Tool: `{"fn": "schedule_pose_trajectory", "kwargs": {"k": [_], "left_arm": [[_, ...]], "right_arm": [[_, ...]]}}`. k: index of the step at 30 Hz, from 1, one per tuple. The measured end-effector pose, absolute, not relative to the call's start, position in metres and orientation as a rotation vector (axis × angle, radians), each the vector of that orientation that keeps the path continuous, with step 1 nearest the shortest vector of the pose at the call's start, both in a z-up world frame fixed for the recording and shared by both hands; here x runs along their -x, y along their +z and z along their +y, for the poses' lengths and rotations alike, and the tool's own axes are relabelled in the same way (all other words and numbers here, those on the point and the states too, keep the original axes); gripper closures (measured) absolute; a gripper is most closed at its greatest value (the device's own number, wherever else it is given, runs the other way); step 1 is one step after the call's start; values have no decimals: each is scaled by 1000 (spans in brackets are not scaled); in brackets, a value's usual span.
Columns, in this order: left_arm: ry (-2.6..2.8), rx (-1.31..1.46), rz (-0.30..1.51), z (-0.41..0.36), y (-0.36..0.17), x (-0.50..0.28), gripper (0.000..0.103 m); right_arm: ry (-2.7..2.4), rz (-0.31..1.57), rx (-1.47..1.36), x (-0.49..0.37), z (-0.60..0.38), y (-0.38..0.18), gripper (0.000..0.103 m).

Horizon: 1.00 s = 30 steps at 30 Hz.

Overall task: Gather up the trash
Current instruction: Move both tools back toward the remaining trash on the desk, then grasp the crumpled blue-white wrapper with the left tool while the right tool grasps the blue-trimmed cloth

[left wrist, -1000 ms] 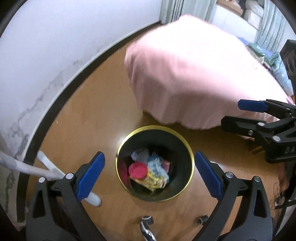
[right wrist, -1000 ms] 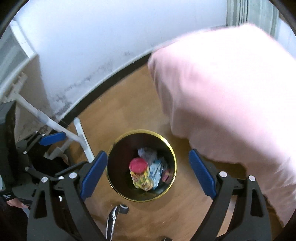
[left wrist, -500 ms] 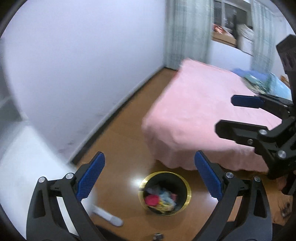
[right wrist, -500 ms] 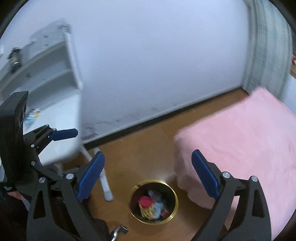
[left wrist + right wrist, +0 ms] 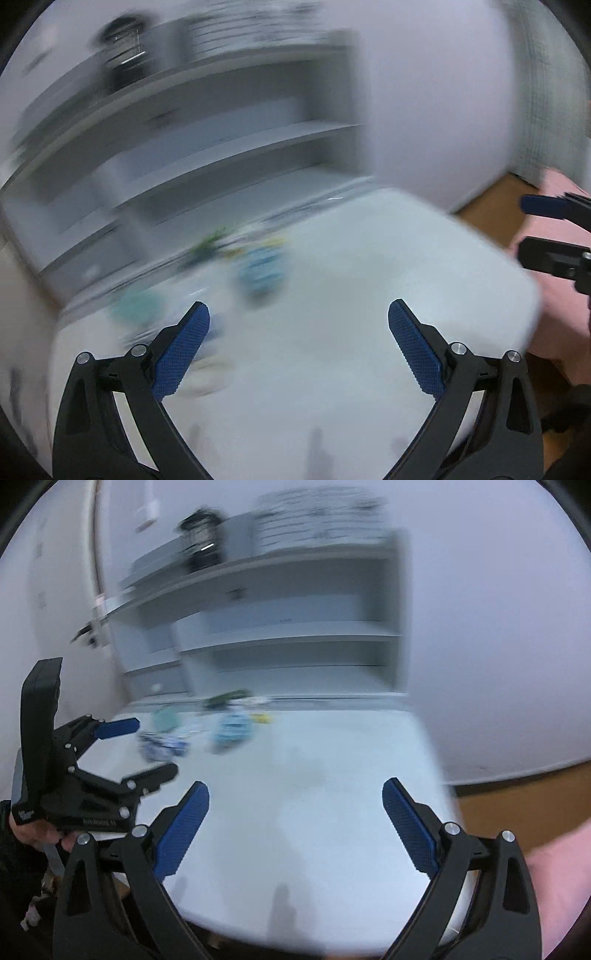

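Observation:
Both views are motion-blurred. Several pieces of trash lie near the back of a white desk [image 5: 332, 332]: a light-blue wrapper [image 5: 262, 267] [image 5: 231, 731], a teal item [image 5: 138, 308] [image 5: 166, 716], a green item [image 5: 210, 240] [image 5: 227, 698] and a blue-and-white wrapper [image 5: 162, 746]. My left gripper [image 5: 297, 339] is open and empty above the desk; it also shows in the right wrist view [image 5: 136, 746]. My right gripper [image 5: 295, 812] is open and empty over the desk's front, and shows in the left wrist view [image 5: 546, 225].
White shelves [image 5: 288, 635] stand at the back of the desk, with a dark object [image 5: 201, 535] on top. A white wall [image 5: 498, 627] is to the right. Brown floor [image 5: 517, 805] and a pink bed [image 5: 561, 288] lie right of the desk.
Both grippers have swung up from the trash bin on the floor to the white desk and shelves. The bin has left both views. Both stay open and empty.

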<state>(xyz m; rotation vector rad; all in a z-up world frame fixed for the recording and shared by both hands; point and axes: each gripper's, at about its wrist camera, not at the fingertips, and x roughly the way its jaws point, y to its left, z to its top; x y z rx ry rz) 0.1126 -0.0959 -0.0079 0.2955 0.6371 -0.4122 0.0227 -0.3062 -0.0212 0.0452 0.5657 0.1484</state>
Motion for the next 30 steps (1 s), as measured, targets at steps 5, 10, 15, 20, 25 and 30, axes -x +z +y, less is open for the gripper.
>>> {"fn": "schedule_pose_trajectory", "kwargs": {"k": [5, 10, 15, 20, 25, 30], "left_arm": [[-232, -227, 698, 12, -16, -139, 8], [-126, -172, 741, 70, -29, -156, 8], [-112, -155, 770, 85, -39, -181, 8], [-120, -144, 783, 71, -47, -210, 8], [-234, -173, 767, 45, -53, -229, 8], [-375, -228, 802, 26, -69, -244, 8]], "right_arm": [[265, 598, -11, -84, -236, -26, 11], [296, 653, 2, -135, -195, -40, 11], [283, 696, 26, -169, -183, -54, 11], [248, 736, 24, -201, -185, -66, 11], [234, 786, 38, -227, -188, -81, 11], [233, 821, 33, -243, -188, -92, 11]]}}
